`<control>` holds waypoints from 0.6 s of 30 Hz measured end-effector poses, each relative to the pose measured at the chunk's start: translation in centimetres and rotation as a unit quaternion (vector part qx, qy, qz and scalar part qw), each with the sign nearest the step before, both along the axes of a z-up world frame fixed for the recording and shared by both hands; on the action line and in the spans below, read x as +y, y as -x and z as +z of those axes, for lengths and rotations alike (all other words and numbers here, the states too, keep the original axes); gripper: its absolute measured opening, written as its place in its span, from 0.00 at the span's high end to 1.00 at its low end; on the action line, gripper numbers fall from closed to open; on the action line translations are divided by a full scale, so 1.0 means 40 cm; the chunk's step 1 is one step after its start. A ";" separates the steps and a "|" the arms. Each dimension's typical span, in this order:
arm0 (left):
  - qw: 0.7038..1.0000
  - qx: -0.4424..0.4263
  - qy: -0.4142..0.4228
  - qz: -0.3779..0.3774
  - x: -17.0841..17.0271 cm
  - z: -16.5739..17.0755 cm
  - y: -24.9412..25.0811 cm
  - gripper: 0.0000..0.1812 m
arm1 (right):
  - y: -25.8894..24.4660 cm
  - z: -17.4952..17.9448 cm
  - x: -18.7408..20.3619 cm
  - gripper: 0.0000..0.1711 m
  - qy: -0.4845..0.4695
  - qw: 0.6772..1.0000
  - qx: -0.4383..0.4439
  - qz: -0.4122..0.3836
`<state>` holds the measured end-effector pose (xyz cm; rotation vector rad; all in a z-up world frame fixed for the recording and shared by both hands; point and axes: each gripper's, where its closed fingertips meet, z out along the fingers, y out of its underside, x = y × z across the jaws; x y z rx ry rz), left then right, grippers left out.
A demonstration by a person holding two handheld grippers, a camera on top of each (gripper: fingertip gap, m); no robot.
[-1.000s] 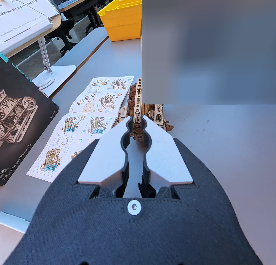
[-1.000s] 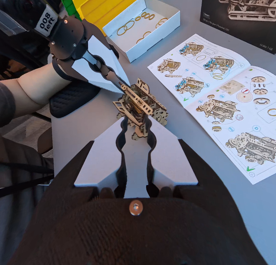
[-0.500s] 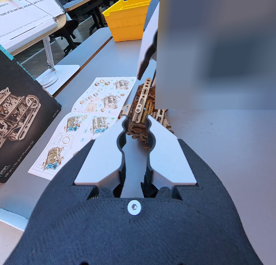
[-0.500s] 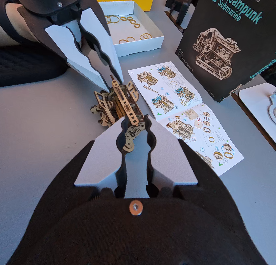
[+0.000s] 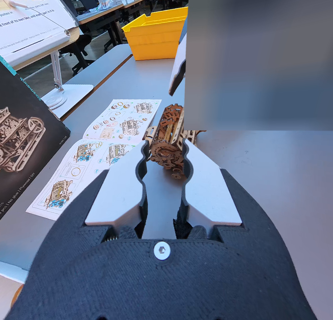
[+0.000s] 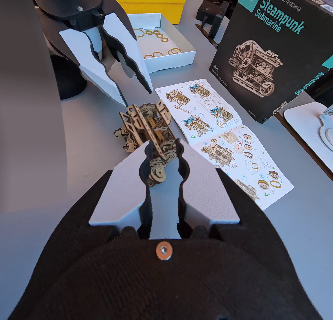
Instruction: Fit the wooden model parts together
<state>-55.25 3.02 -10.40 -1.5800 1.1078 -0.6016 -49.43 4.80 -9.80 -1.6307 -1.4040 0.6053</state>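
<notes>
The part-built wooden model (image 5: 165, 152) lies on the grey table (image 5: 261, 176) beside the open instruction booklet (image 5: 115, 131). My left gripper (image 5: 164, 143) is open and empty, its tips either side of the model's near end. In the right wrist view the left gripper (image 6: 137, 97) hovers just over the model's far end. My right gripper (image 6: 163, 142) is shut on the other end of the model (image 6: 144, 123); a perforated wooden strip and a wheel sit between its jaws. One right finger (image 5: 177, 73) shows in the left wrist view; the rest is hidden by a blurred patch.
The booklet (image 6: 216, 131) lies right of the model. A black model box (image 6: 261, 59) stands behind it. A white tray (image 6: 171, 62) of rubber rings and yellow bins (image 5: 155, 37) sit at the back. A white stand base (image 5: 72, 93) is at the table edge. My hands' fingertips stand some 7 cm from each other.
My left gripper let go of the wooden strip, opened and drew back a little. My right gripper swung round with the model still between its jaws, and the model turned on the table.
</notes>
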 end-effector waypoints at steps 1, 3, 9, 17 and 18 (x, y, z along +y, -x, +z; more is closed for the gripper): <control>1.000 -0.001 0.000 -0.001 -0.001 0.001 0.001 0.81 | -0.003 -0.003 -0.003 0.85 0.002 1.000 0.003 -0.001; 1.000 -0.006 0.001 -0.005 -0.006 0.003 0.002 0.80 | -0.012 -0.001 -0.006 0.85 -0.002 1.000 0.012 -0.007; 0.997 -0.067 0.027 -0.017 0.026 0.041 0.032 0.69 | -0.052 0.028 -0.030 0.85 -0.015 0.998 0.055 -0.036; 0.958 -0.131 0.222 -0.124 0.085 0.017 0.017 0.55 | -0.067 -0.012 -0.027 0.76 0.010 0.995 0.071 -0.076; 0.955 -0.126 0.231 -0.137 0.078 0.017 0.009 0.54 | -0.062 -0.021 -0.026 0.75 0.024 0.994 0.071 -0.074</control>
